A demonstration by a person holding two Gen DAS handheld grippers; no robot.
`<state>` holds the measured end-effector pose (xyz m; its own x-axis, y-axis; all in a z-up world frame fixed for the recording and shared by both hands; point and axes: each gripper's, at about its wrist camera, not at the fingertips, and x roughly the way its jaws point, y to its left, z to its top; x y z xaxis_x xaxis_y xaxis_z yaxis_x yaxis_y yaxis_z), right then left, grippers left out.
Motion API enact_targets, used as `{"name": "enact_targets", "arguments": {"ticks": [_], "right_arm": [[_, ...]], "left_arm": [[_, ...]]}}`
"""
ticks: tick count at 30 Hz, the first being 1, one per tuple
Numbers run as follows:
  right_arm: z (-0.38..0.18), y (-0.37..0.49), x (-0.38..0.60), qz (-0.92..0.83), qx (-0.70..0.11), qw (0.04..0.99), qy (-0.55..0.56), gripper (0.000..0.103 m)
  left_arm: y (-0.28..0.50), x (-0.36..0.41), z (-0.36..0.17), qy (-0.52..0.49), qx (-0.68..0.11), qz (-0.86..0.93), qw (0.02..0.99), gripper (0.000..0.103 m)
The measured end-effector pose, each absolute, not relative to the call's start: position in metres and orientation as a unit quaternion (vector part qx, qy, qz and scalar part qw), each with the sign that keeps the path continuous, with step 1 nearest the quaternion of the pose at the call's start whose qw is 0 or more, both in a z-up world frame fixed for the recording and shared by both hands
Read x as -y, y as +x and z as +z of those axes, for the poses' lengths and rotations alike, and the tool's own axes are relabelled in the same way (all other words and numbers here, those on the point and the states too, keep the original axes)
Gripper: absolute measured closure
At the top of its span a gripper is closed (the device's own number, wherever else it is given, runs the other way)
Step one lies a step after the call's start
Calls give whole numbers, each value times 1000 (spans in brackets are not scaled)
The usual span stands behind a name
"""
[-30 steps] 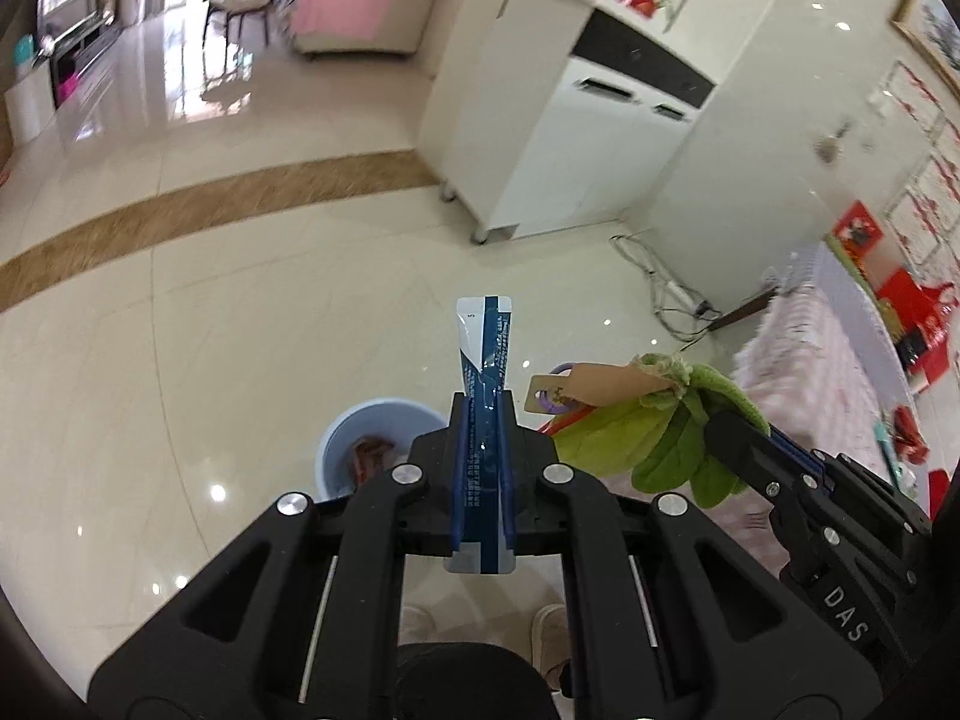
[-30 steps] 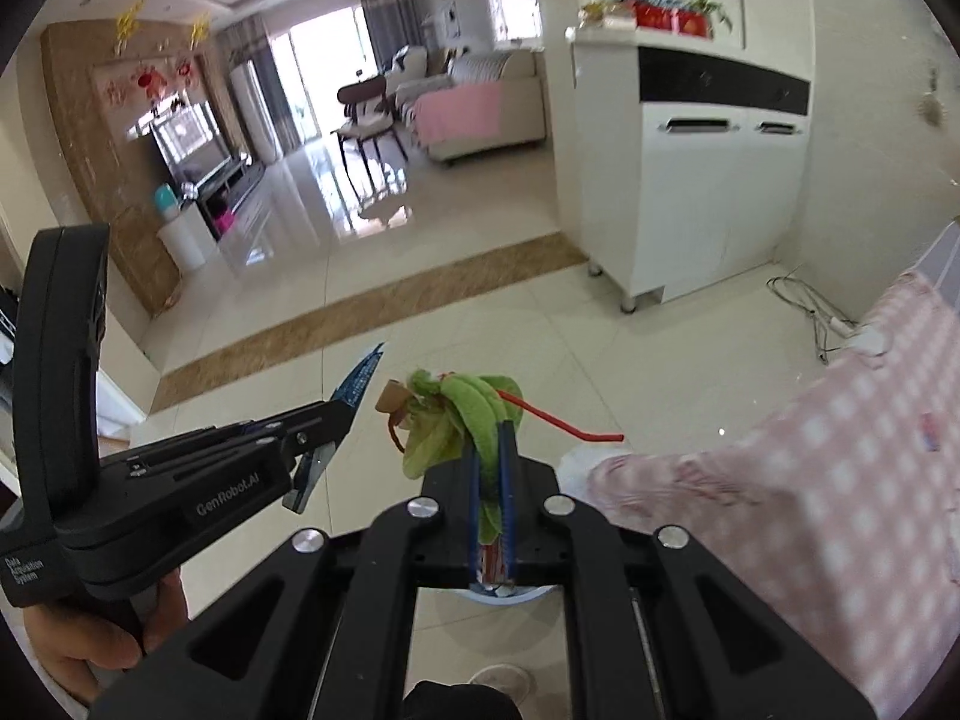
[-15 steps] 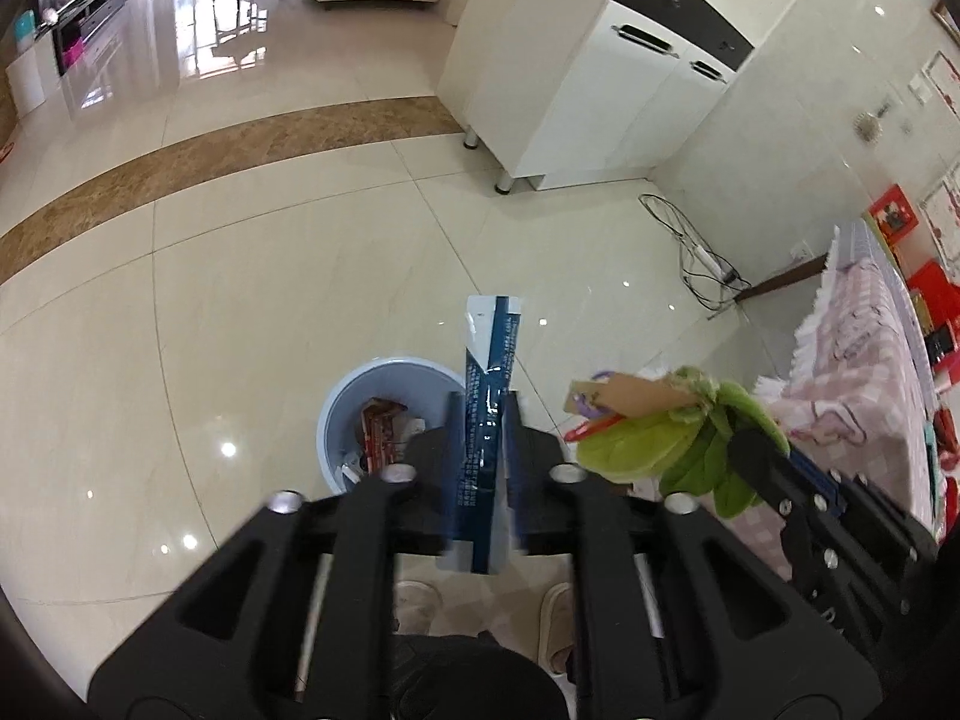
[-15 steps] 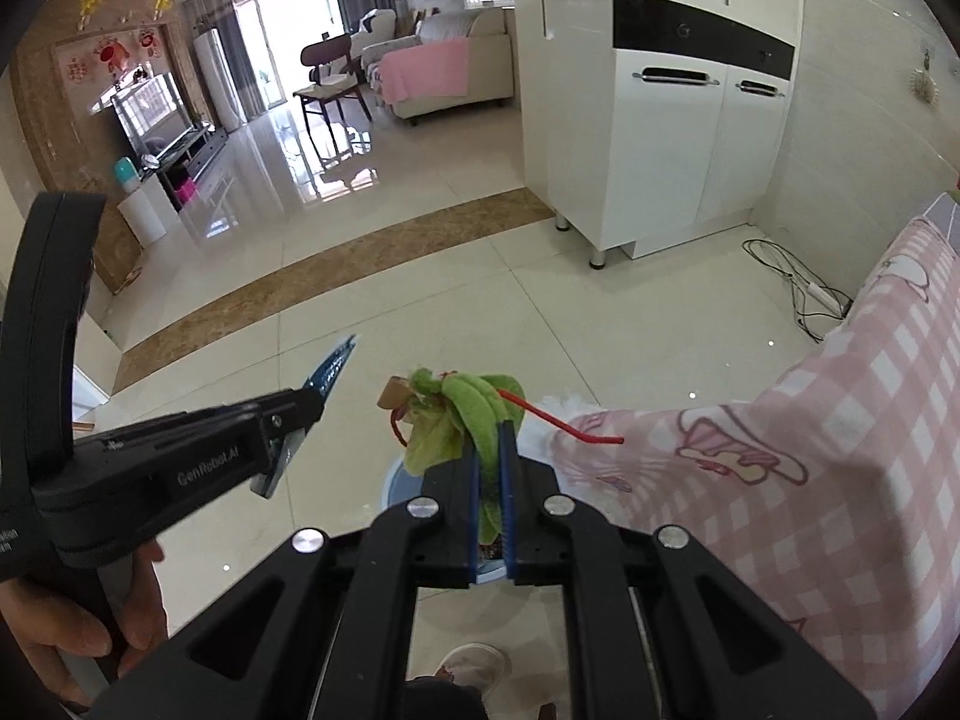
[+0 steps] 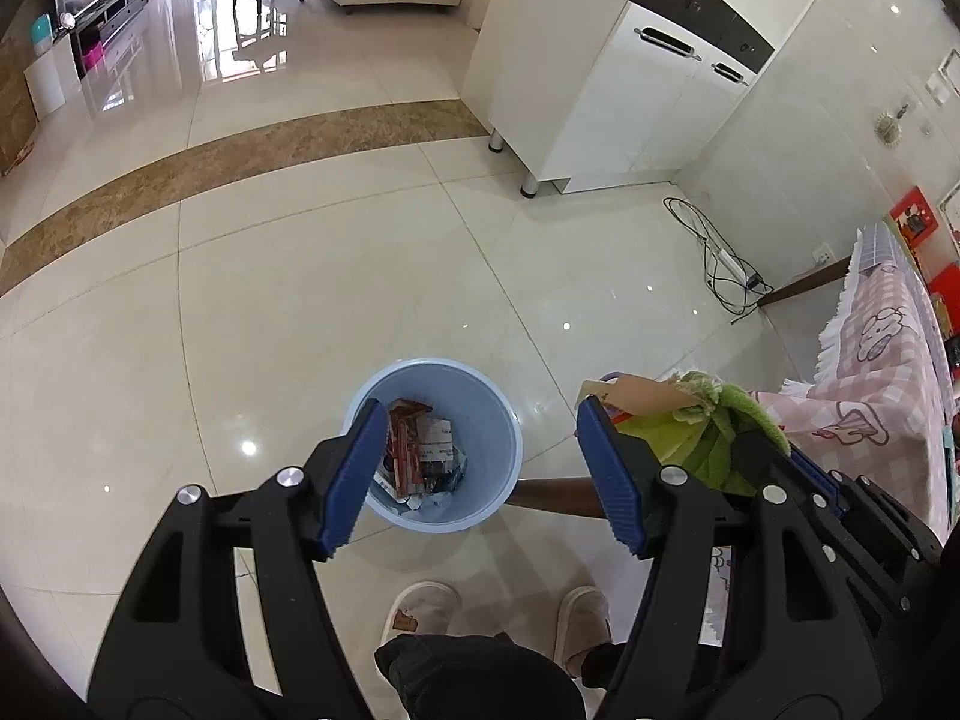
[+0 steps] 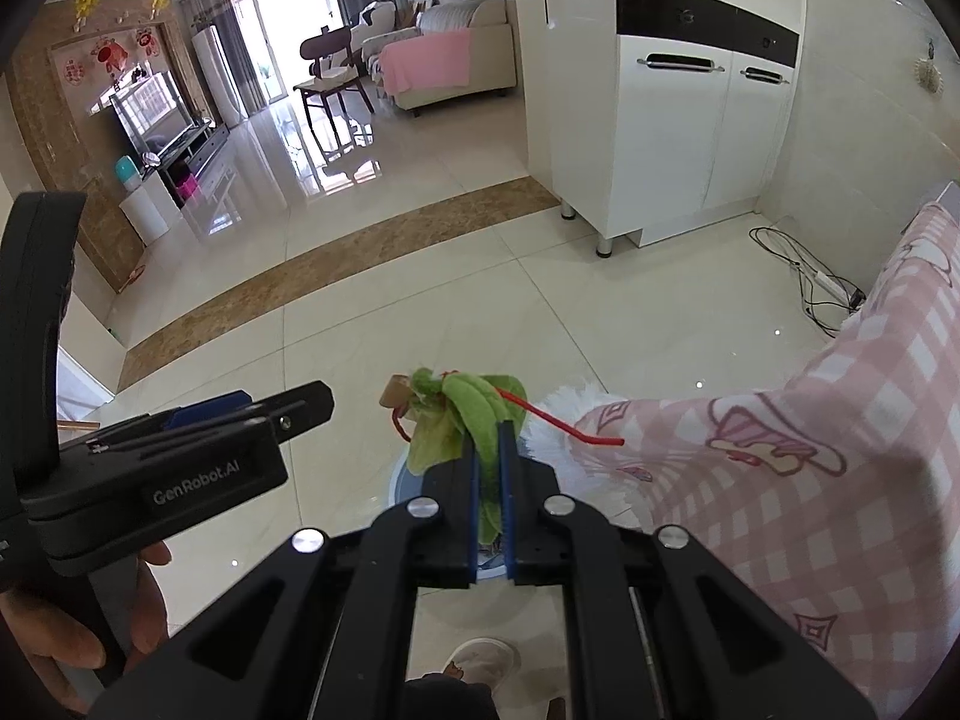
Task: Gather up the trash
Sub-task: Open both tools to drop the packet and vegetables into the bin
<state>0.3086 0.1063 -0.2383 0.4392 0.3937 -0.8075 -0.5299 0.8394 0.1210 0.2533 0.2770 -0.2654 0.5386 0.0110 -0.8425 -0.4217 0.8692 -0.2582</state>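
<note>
Left wrist view looks steeply down on a glossy cream tile floor (image 5: 312,312). Below and between the jaws stands a round pale-blue bin (image 5: 486,420), its rim just beyond the fingertips. Inside it lies a heap of crumpled wrappers (image 5: 420,450) in red, white and dark blue print, close to the left finger's pad. The left gripper (image 5: 477,462) has its blue-padded jaws spread wide and opening, with nothing between them but the view into the bin. Beneath the jaws, near the lower edge, show two pale slippers (image 5: 420,606).

To the right of these jaws the right gripper (image 5: 780,468) reaches in, carrying a green bundle (image 5: 720,426) with a tan paper scrap sticking out toward the bin.

Right wrist view shows that gripper (image 6: 491,450) with its jaws nearly together, pinching the bundle (image 6: 474,414): soft, crumpled, leaf-green, bunched above the fingertips, with a small tan piece on its left and a thin red straw (image 6: 564,423) jutting out to the right. The bin's rim shows only as a pale arc under the fingers. Right of the jaws hangs a pink checked cloth (image 6: 810,480) with a white fringe. To the left, a hand (image 6: 66,648) holds the left gripper (image 6: 288,408).
</note>
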Motion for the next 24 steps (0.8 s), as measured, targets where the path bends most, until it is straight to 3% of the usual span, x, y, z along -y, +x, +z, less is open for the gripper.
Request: {"name": "enact_targets", "arguments": {"ticks": [19, 21, 22, 24], "right_arm": [[-228, 317, -122, 287, -433, 853, -59, 93], [-226, 322, -124, 295, -427, 854, -38, 80], [-227, 323, -125, 291, -427, 855, -37, 68], [-227, 327, -126, 287, -430, 855, -36, 64]], "left_arm": [[242, -294, -246, -241, -434, 146, 856, 38], [241, -297, -241, -242, -427, 151, 858, 38], [240, -298, -239, -241, -424, 153, 859, 38], [240, -300, -237, -240, -424, 153, 860, 38]]}}
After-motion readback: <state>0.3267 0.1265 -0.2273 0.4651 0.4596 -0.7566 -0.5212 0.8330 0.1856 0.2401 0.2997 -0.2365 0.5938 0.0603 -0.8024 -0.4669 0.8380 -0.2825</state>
